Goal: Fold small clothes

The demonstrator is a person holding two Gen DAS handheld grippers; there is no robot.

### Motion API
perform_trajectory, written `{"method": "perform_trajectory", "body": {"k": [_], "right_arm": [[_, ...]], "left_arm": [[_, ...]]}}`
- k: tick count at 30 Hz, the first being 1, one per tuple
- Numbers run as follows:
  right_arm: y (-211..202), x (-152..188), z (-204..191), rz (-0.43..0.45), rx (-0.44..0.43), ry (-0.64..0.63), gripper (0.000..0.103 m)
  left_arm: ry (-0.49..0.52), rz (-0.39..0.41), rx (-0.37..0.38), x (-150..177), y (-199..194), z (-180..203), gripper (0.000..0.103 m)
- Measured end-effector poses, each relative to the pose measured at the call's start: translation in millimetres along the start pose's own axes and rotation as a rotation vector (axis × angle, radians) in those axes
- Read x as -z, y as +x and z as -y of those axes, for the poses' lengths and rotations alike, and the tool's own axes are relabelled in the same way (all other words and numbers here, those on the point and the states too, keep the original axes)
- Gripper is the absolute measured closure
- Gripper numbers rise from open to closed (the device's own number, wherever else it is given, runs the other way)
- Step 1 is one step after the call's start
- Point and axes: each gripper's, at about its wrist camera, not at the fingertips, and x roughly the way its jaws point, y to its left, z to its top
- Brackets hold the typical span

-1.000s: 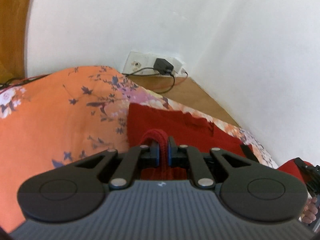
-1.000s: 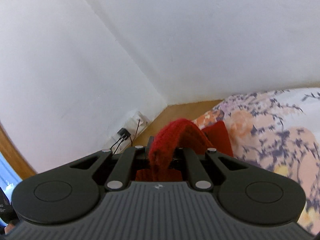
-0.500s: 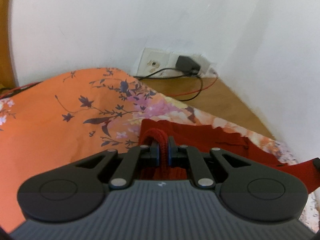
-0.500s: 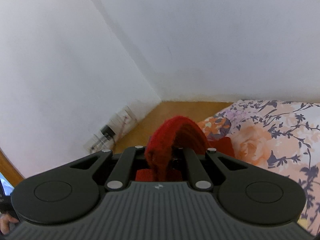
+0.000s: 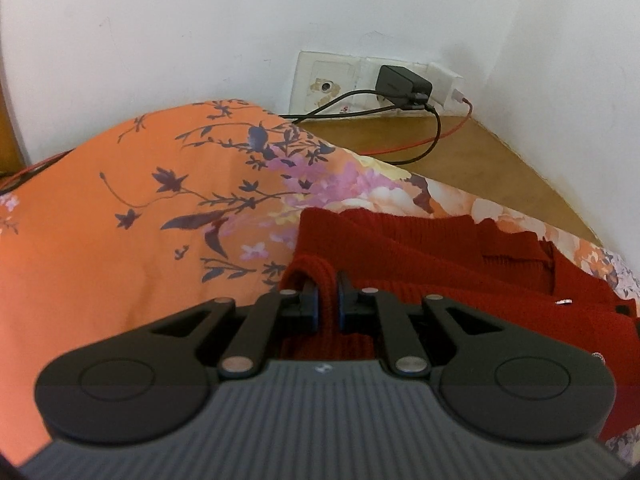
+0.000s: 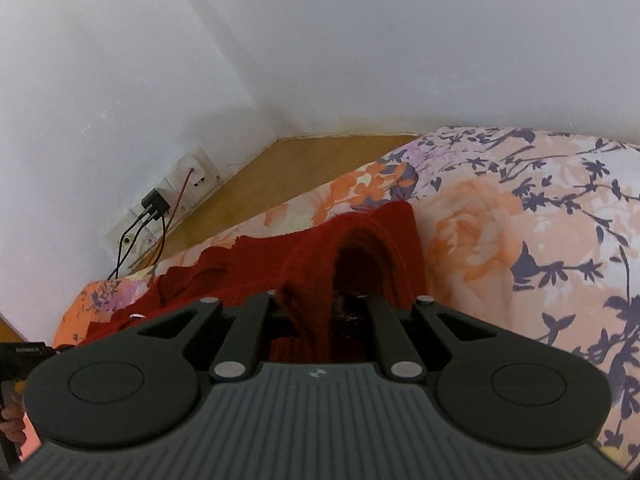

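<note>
A red knitted garment (image 5: 432, 256) lies spread on the bed, low and right of centre in the left wrist view and left of centre in the right wrist view (image 6: 248, 264). Its knit is ribbed, its far edge is uneven, and a small pale button shows near its right side in the left view.

The left hand-held gripper (image 5: 328, 300) has its fingers drawn narrow on a ribbed fold of the garment, which loops up over the fingertips at the middle of the frame. The right hand-held gripper (image 6: 336, 304) is pinched on another bunch of the same knit; the cloth arches up in a hollow hump and hides the fingertips, so the pads themselves cannot be seen.

Under the garment is a floral bedsheet (image 5: 120, 220), plain orange with dark sprigs at the left of the left view, and paler with peach roses and navy leaves at the right of the right view (image 6: 520, 220).

Beyond the bed, a strip of wooden surface (image 5: 460, 160) runs into the corner of the white walls (image 6: 360, 40). On the wall just above it sits a white socket plate (image 5: 340, 84) with a black charger (image 5: 402, 82) plugged in; a black cable (image 5: 424, 148) and a red cable (image 5: 440, 138) trail from there over the wood.

At the lower left edge of the right view, part of a person's hand (image 6: 12, 420) grips a dark handle.
</note>
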Motion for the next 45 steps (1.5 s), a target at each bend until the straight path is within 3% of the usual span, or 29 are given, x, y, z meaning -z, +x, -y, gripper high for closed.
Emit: {"method": "perform_trajectory", "body": {"k": [4,7,9,13,16,17,18,19,21,25,30,39,45], "right_arm": [[-10.7,-2.5,-4.7,-0.023,0.001,0.016,0.083],[-21.2,-2.6,-7.9,-0.040,-0.018,0.028,0.063],[-28.8,-1.4,-9.8,-0.045,-0.042,0.039,0.051],[-35.4,0.5,-15.8,-0.043,-0.055,0.046,0.049],[-34.2,1.1,-16.4,-0.038,-0.056,0.080,0.050],[-33.2,1.2,-16.8,-0.035,-0.047,0.087,0.060],[-32.4,1.1,-17.7,-0.030,-0.039,0.086,0.082],[-31.9,0.6,-19.9,-0.025,-0.037,0.078,0.091],[-34.7,-2.0,-24.1,0.004,-0.038,0.076,0.096],[-40.3,-18.5,-35.8,0.081,-0.046,0.072,0.097],[-19.9,-36.8,-48.4,0.102,-0.018,0.054,0.097],[44.5,-33.1,-37.0,0.040,0.100,0.041,0.097],[63.5,-27.2,-28.9,0.007,0.116,0.068,0.095]], "left_arm": [[-0.006,-0.017,0.020,-1.0,-9.7,-0.5,0.090],[-0.052,-0.047,0.071,4.4,-22.4,-5.9,0.070],[-0.060,-0.071,0.113,11.4,-29.9,-7.8,0.065],[-0.028,-0.090,0.147,19.6,-40.0,-5.1,0.064],[-0.019,-0.097,0.169,20.0,-36.9,-5.2,0.065],[-0.018,-0.101,0.171,19.2,-34.7,-5.4,0.069],[-0.016,-0.100,0.172,18.0,-33.6,-5.4,0.080],[-0.016,-0.098,0.178,15.9,-33.0,-5.6,0.092],[-0.029,-0.080,0.191,10.5,-34.4,-7.8,0.092],[-0.039,-0.016,0.187,-10.6,-36.7,-6.2,0.092],[-0.073,0.025,0.155,-43.0,-17.4,-1.1,0.092],[-0.087,-0.064,0.089,-53.4,51.5,6.1,0.092],[-0.049,-0.063,0.071,-49.0,57.8,10.7,0.090]]}}
